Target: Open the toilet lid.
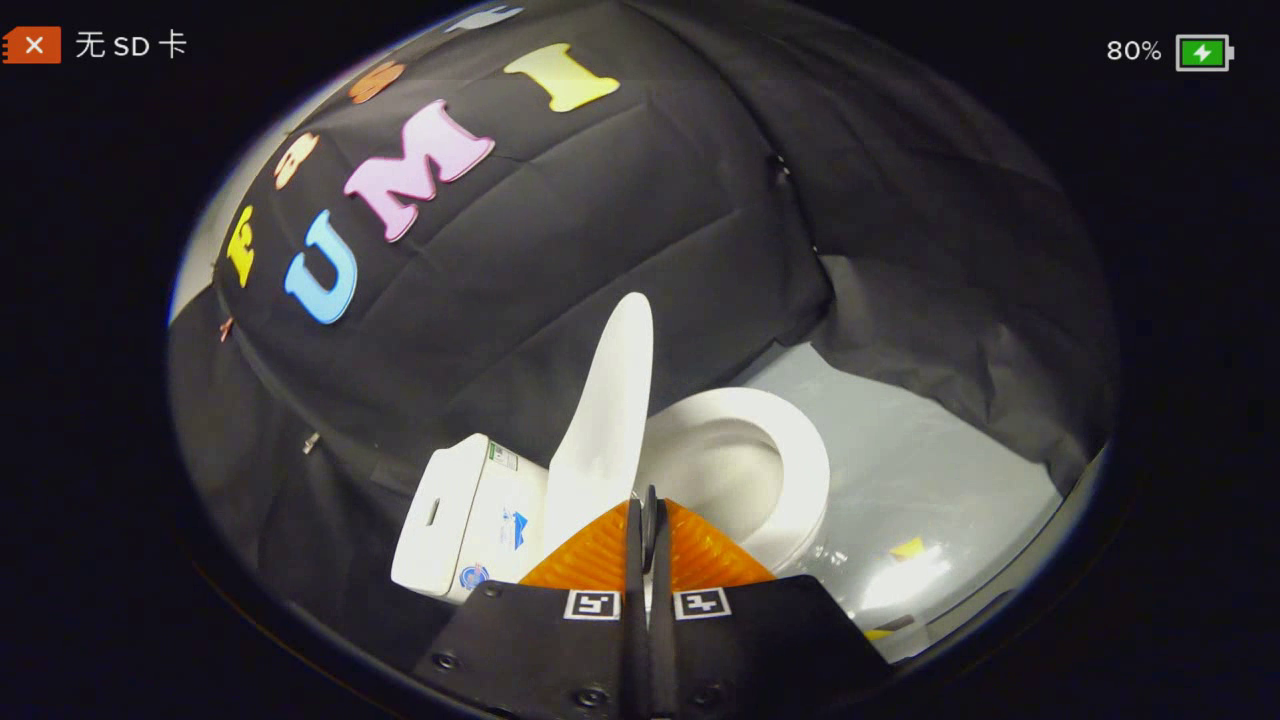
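Note:
The white toilet appears tilted in the gripper view. Its lid (610,400) stands raised, leaning back toward the tank (465,515). Beside the lid, the ring seat (805,455) lies down around the open bowl (720,470). My gripper (649,505) is shut, its two fingers pressed together with nothing visible between them. The fingertips sit just in front of the lid's lower edge, where lid and seat meet. The hinge is hidden behind the fingers.
Black cloth walls surround the toilet closely behind and to the side. A pale grey floor (930,460) stretches beyond the bowl, with a small yellow mark (908,548) on it.

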Demonstrator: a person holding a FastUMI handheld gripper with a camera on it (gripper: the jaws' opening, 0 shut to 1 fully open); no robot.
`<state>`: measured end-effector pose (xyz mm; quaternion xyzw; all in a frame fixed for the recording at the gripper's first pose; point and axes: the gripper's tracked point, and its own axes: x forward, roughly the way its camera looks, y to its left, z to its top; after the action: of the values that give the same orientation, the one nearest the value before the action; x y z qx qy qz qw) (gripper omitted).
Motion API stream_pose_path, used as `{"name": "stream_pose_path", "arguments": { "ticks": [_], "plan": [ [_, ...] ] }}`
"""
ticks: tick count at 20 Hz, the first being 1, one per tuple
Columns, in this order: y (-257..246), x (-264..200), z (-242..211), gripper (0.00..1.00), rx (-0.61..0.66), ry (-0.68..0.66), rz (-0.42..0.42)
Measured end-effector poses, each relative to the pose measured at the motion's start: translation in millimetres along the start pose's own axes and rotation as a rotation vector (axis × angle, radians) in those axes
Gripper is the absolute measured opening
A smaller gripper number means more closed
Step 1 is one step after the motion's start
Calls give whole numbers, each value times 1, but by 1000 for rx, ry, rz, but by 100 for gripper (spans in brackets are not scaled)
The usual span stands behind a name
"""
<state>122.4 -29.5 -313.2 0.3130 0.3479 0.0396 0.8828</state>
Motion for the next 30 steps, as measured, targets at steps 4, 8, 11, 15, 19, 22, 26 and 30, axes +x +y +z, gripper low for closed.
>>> {"name": "stream_pose_path", "arguments": {
  "ticks": [4,8,11,15,19,22,26,30],
  "plan": [
    [46,-6,8,5,-187,-70,-84],
    [87,-16,12,5,-282,-131,-104],
    [115,-21,9,5,-338,-157,-107],
    [150,-26,4,5,-409,-194,-110],
    [182,-29,-4,5,-485,-231,-126],
    [209,-29,-10,6,-522,-257,-123],
    [257,-29,-28,5,-589,-281,-98],
    [288,-29,-42,5,-645,-311,-95]
  ]
}}
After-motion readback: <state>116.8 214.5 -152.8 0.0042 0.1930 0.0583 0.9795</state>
